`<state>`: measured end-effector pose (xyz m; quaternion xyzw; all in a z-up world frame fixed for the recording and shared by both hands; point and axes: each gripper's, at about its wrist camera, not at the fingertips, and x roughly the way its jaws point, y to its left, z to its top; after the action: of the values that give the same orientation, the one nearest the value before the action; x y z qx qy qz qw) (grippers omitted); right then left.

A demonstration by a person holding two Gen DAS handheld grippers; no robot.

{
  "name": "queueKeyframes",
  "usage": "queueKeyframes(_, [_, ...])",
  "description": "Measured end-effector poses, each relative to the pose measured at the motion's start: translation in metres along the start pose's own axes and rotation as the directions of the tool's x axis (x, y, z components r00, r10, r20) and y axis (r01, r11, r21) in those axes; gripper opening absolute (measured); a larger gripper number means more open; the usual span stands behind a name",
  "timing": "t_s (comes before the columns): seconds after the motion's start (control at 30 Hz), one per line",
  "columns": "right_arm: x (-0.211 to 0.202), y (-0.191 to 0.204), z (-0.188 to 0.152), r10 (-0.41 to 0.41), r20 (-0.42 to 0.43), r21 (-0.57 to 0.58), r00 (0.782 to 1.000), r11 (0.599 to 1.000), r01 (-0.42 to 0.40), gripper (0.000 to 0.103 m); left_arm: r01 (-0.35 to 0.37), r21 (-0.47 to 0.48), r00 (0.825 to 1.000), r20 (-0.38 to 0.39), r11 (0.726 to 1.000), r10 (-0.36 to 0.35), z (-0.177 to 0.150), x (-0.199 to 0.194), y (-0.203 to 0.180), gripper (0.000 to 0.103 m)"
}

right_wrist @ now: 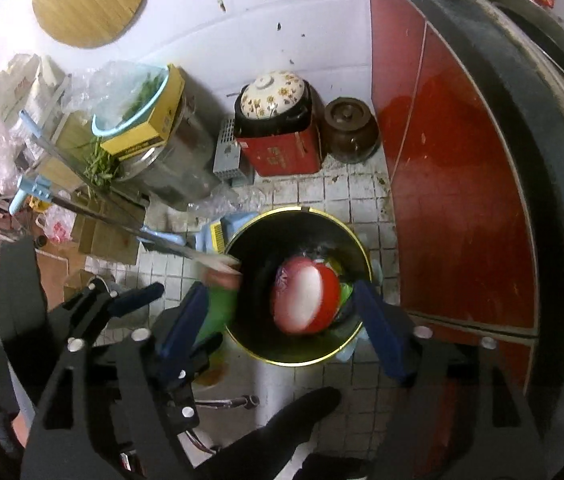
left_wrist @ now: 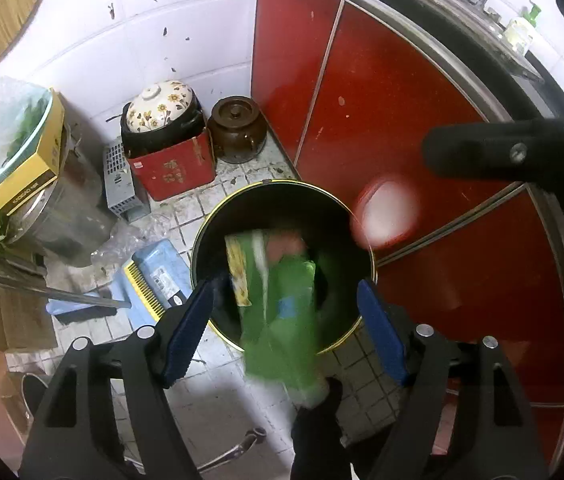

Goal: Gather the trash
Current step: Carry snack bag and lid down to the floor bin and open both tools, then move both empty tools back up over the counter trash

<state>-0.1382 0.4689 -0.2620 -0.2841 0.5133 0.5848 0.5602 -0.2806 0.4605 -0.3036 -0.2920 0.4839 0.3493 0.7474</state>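
Here, left to right: the left hand-held gripper (left_wrist: 283,316) stands wide, gripping nothing, with a blurred green plastic snack wrapper (left_wrist: 278,312) between its fingers, over the black round bin with a yellow rim (left_wrist: 218,216). The right hand-held gripper (right_wrist: 280,312), equally wide, has a red-and-white round foil-lidded cup (right_wrist: 307,300) ahead, inside the bin. Both items look light; the wrapper soft and slippery, best pinched at an edge, the cup crushable, best taken across its rim.

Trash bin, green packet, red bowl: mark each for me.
Trash bin (right_wrist: 301,362): right wrist view, near yellow rim.
Green packet (left_wrist: 282,332): left wrist view, middle of its blurred body.
Red bowl (right_wrist: 305,300): right wrist view, its white centre, over the bin.
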Motion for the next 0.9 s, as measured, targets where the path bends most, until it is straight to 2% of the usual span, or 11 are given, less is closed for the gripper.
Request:
queueKeyframes(0.3, [-0.043,-0.011,-0.011,-0.008,0.043,0.031,0.999,0.999,0.006,0.075,-0.007,0.032,1.000,0.029,0.999,0.006,0.002,-0.025,-0.011,0.073])
queueKeyframes(0.47, [-0.104,-0.026,-0.037,-0.034,0.108,0.081,0.994,0.996,0.025,0.082,-0.010,0.121,0.997,0.072,0.993,0.002,0.007,-0.067,-0.045,0.077])
queueKeyframes(0.57, [-0.156,-0.043,-0.062,-0.081,0.159,0.128,0.984,0.990,0.061,0.084,0.007,0.180,0.995,0.094,0.984,-0.024,0.011,-0.096,-0.079,0.082])
queueKeyframes(0.63, [-0.196,-0.059,-0.084,-0.124,0.199,0.170,0.972,0.981,0.091,0.088,0.025,0.230,0.994,0.100,0.973,-0.049,0.012,-0.112,-0.108,0.083])
queueKeyframes(0.77, [-0.278,-0.102,-0.145,-0.269,0.255,0.304,0.929,0.934,0.187,0.089,0.112,0.367,0.983,0.095,0.924,-0.157,0.010,-0.145,-0.191,0.085])
queueKeyframes(0.9, [-0.345,-0.144,-0.212,-0.412,0.262,0.469,0.873,0.845,0.257,0.091,0.249,0.504,0.952,0.031,0.827,-0.305,0.001,-0.171,-0.288,0.089])
